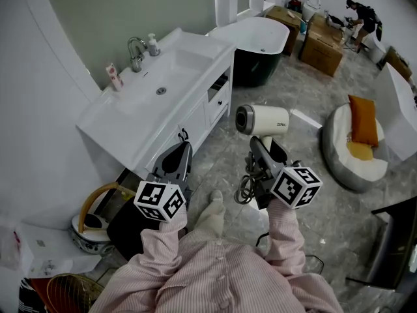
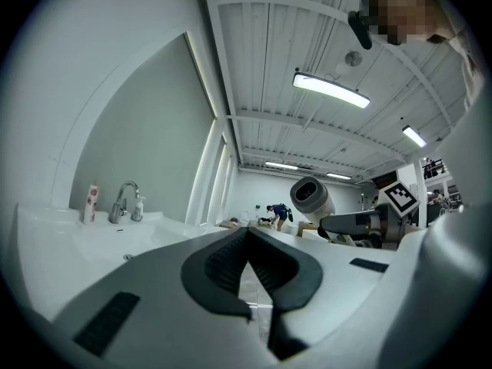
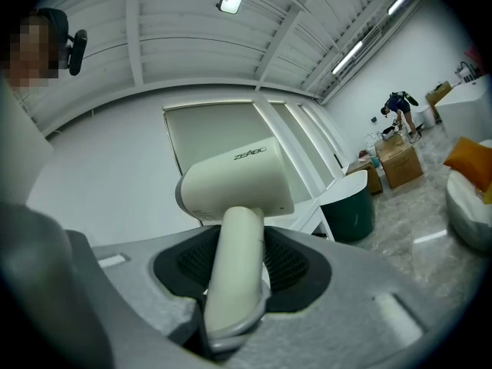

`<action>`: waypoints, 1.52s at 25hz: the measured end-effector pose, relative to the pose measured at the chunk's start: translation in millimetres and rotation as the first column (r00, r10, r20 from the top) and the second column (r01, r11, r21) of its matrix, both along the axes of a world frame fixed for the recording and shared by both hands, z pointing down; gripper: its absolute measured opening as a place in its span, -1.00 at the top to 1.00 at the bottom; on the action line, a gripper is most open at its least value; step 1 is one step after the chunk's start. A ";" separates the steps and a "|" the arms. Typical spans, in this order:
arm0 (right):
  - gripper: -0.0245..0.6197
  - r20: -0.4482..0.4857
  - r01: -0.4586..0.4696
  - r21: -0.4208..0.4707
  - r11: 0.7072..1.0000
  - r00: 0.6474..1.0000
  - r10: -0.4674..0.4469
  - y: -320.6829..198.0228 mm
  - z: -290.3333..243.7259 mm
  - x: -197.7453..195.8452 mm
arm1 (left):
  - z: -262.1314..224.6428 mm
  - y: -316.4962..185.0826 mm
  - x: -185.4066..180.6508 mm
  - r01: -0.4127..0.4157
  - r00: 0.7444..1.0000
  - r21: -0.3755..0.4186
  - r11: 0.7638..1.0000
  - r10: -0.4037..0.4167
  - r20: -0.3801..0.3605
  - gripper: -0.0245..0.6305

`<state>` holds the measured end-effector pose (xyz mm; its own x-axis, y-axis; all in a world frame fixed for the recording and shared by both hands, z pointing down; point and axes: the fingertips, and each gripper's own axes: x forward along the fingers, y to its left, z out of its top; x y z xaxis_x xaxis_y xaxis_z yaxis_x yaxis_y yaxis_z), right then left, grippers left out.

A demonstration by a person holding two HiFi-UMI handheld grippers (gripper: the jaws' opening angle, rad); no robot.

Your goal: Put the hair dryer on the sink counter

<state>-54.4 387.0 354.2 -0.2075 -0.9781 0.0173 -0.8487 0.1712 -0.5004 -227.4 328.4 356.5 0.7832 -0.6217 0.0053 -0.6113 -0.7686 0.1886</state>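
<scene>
My right gripper (image 1: 262,150) is shut on the handle of a white hair dryer (image 1: 262,119), which it holds upright over the floor to the right of the sink cabinet. In the right gripper view the hair dryer (image 3: 234,183) stands between the pads, its barrel pointing left. Its cord (image 1: 246,188) hangs below. The white sink counter (image 1: 195,44) lies to the upper left. My left gripper (image 1: 177,156) hovers by the cabinet's front, shut with nothing in it (image 2: 246,237). In the left gripper view the sink counter (image 2: 46,237) lies to the left and the hair dryer (image 2: 311,197) to the right.
On the counter stand a faucet (image 1: 135,52), a soap bottle (image 1: 153,44) and a pink tube (image 1: 115,75). A dark bathtub (image 1: 260,44) and cardboard boxes (image 1: 322,44) lie beyond. A round pouf with an orange cushion (image 1: 355,142) sits right; a basket (image 1: 98,217) sits lower left.
</scene>
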 end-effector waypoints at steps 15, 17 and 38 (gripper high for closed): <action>0.42 0.011 0.015 -0.037 0.999 1.000 -0.015 -169.7 8.9 52.7 | 9.4 -167.7 71.5 -0.033 0.999 -0.039 0.999 0.031 -0.029 0.93; 0.42 0.016 0.019 -0.043 0.999 1.000 -0.018 -196.7 10.0 60.0 | 9.8 -193.9 80.3 -0.033 0.999 -0.045 0.998 0.031 -0.030 0.93; 0.42 0.050 0.034 -0.064 0.997 0.998 -0.031 -354.6 21.9 103.0 | 27.0 -340.5 125.3 -0.034 0.999 -0.106 0.994 0.030 -0.034 0.93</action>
<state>48.5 32.4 376.1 -0.2413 -0.9680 0.0690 -0.8171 0.1643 -0.5525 -102.1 -12.1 383.5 0.8035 -0.5936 0.0451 -0.5792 -0.7620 0.2898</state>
